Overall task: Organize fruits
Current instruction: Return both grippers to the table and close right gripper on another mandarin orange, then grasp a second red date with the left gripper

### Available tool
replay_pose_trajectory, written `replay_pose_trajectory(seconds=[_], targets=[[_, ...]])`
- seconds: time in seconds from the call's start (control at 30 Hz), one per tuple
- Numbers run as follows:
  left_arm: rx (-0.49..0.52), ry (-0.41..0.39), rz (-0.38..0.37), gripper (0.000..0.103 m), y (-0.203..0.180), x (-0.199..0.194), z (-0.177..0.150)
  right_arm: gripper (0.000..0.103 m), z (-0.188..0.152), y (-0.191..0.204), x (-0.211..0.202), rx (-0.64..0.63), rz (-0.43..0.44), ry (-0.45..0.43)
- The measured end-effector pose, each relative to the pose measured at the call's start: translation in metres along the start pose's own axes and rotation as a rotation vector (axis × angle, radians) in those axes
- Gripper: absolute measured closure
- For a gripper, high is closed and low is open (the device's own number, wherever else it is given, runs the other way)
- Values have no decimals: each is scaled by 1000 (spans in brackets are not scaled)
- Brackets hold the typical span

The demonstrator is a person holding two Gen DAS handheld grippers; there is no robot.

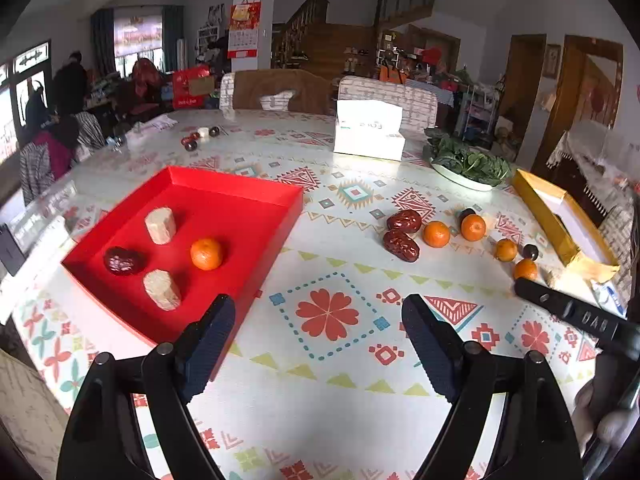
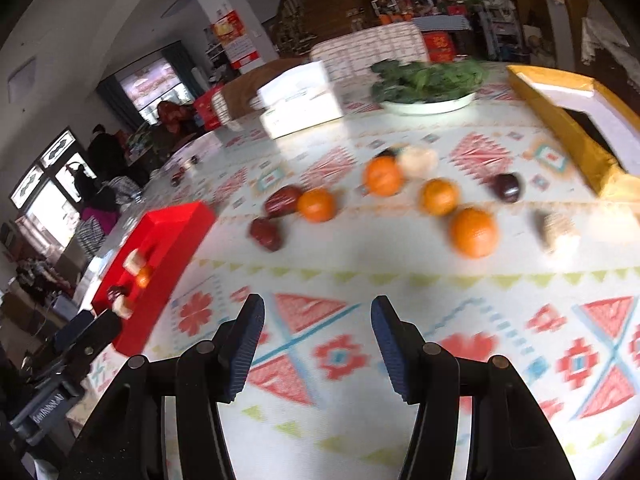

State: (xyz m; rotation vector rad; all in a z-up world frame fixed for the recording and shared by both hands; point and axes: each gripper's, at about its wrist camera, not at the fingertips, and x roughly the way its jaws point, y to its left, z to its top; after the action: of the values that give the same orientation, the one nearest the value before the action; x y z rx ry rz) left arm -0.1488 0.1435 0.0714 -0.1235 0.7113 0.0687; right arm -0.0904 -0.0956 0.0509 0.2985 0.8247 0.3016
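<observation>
On patterned worktop [image 1: 328, 400]: glossy red tray [image 1: 256, 216], round oranges [image 1: 436, 234], wrinkled dates [image 1: 401, 245]; both jaws open, empty.

Right wrist view's fruits [image 2: 473, 232] motion-blurred

Bright windows [image 1: 138, 38], white pillar [image 1: 252, 12], wooden staircase [image 1: 320, 28], covered chairs [image 1: 386, 98].

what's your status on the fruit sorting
Left gripper open, empty, beside the red tray. Right gripper open, empty, facing loose oranges. Tray holds one orange. Nothing in the way.
</observation>
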Motion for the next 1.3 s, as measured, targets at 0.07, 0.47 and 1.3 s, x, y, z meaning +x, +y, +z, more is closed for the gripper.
replay_pose_trajectory(seconds=[0.07,0.47,1.3], targets=[[-5,13,-36,18,2,5,-2,43,5,-15,-7,5,-42,-15],[8,123,-137,18,-17,46,-6,43,38,-71,5,53,-152,11],[-40,194,-181,29,-43,138,47,65,41,-60,45,-12,-144,53]])
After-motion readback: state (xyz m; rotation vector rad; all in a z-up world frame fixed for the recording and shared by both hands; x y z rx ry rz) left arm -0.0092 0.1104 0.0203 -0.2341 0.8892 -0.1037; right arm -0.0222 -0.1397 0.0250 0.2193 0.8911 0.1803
